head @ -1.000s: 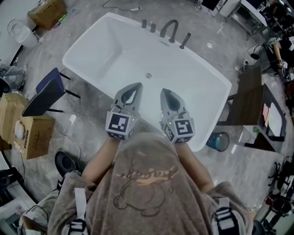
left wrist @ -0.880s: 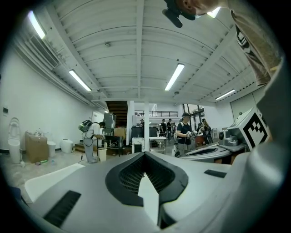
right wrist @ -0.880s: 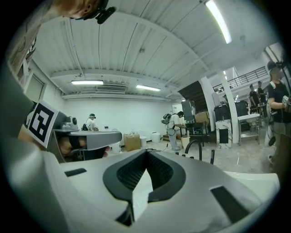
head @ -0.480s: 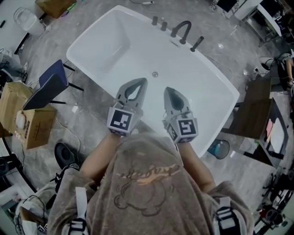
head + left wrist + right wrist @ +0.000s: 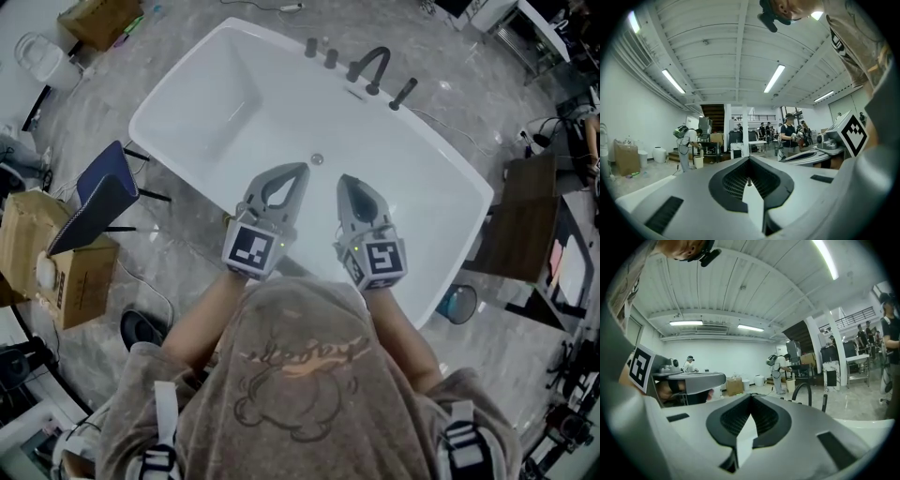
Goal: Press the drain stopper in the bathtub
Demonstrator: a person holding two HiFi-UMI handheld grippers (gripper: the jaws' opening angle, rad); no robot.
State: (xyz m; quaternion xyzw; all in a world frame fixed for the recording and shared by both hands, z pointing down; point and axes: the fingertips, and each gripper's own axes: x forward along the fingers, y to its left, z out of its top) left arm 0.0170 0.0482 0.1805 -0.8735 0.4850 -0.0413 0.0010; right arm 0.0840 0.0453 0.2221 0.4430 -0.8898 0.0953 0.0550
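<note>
Closer now to the drain stopper (image 5: pixel 317 159) — left hand-held gripper (image 5: pixel 300 170) and right hand-held gripper (image 5: pixel 344 179), both empty, jaws pressed together, just short of it — stopper mid-bathtub (image 5: pixel 187 103).

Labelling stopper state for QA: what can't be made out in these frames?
- Drain stopper: in the head view it is too small to tell whether it is raised or pressed.
- Left and right gripper views: both look across the room, so the stopper and the bathtub floor are out of frame.
- Part of the bathtub's near rim: in the head view it is hidden by the left gripper, the right gripper and the person's torso.
</note>
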